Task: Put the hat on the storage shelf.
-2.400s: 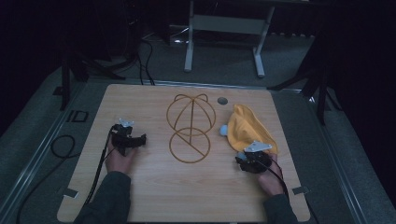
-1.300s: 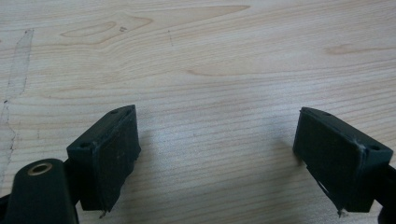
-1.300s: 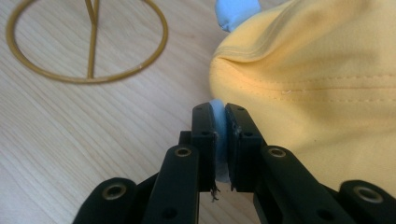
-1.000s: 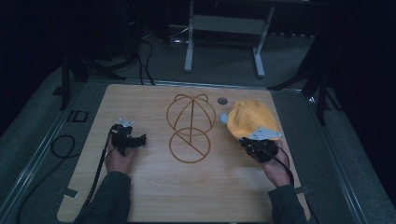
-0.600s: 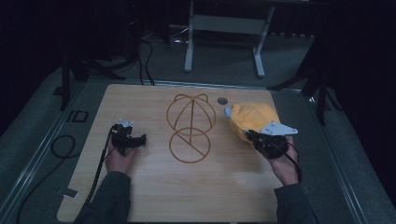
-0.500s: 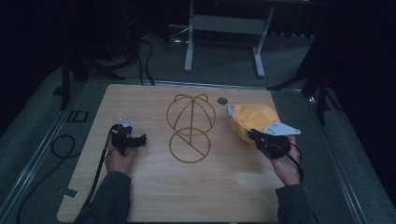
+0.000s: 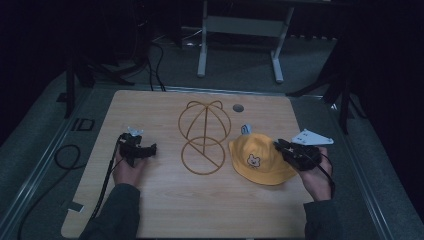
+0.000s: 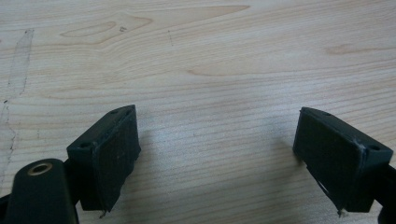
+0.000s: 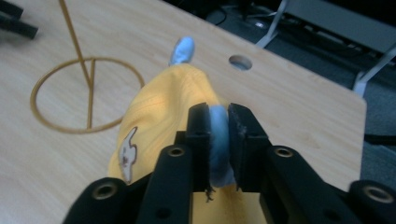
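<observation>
A yellow hat (image 7: 260, 159) with a small bear face lies brim-down on the wooden table (image 7: 165, 210), right of a gold wire hat stand (image 7: 205, 137). My right gripper (image 7: 282, 146) is at the hat's right edge. In the right gripper view its jaws (image 9: 218, 140) pinch a pale blue strap (image 9: 217, 122) of the hat (image 9: 159, 112); they have just been opening slightly, and the strap still fills the gap. A second blue strap end (image 7: 245, 129) lies behind the hat. My left gripper (image 7: 150, 148) rests on the table's left side, open (image 8: 217, 149) over bare wood.
A round hole (image 7: 238, 107) is in the table behind the hat. A grey metal frame (image 7: 240, 30) stands on the floor beyond the far edge. A black cable (image 7: 65, 155) loops off the table's left side.
The hat was bunched up at the back right; now it lies spread out nearer the front with the bear face showing. The right hand shifted right and up. The left hand stayed still.
</observation>
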`<state>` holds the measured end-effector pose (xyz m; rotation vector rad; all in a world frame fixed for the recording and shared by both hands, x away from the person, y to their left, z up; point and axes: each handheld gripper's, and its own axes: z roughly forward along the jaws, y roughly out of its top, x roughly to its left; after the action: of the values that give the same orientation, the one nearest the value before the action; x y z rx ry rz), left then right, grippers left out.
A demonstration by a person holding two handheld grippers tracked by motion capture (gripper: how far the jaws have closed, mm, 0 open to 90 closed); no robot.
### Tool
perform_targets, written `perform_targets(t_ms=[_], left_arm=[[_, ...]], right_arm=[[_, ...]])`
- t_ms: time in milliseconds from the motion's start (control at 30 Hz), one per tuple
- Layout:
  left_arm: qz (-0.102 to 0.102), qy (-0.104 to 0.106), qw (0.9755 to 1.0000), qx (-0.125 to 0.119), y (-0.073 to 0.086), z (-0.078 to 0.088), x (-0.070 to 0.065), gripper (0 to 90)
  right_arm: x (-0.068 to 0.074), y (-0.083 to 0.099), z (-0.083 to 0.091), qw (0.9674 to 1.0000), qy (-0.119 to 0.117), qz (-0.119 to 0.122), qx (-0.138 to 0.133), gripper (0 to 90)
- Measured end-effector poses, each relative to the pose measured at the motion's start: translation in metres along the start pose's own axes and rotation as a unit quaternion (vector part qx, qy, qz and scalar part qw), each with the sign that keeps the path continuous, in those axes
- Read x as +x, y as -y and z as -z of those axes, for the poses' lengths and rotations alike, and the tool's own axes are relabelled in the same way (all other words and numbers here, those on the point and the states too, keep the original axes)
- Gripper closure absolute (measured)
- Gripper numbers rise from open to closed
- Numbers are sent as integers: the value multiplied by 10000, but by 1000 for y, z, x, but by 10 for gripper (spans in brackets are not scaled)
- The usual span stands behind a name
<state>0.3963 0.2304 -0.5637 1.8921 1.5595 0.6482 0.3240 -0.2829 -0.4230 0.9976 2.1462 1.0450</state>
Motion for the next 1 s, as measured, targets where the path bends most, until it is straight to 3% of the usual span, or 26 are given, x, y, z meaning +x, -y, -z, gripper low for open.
perform_targets(t_ms=[233, 433, 667, 1000], left_arm=[[-1, 0, 10000, 3, 0, 0, 0, 146], [-2, 1, 10000, 9, 0, 0, 0, 146], [-3, 1, 10000, 8, 0, 0, 0, 146], [-1, 1, 10000, 8, 0, 0, 0, 146]], right_arm=[[-3, -4, 1, 9996, -24, 135, 240, 733], [-6, -9, -4, 9978, -241, 248, 569, 693], [-9, -17, -8, 9961, -225, 402, 750, 674], [-14, -35, -15, 9908, -318, 675, 1133, 642]])
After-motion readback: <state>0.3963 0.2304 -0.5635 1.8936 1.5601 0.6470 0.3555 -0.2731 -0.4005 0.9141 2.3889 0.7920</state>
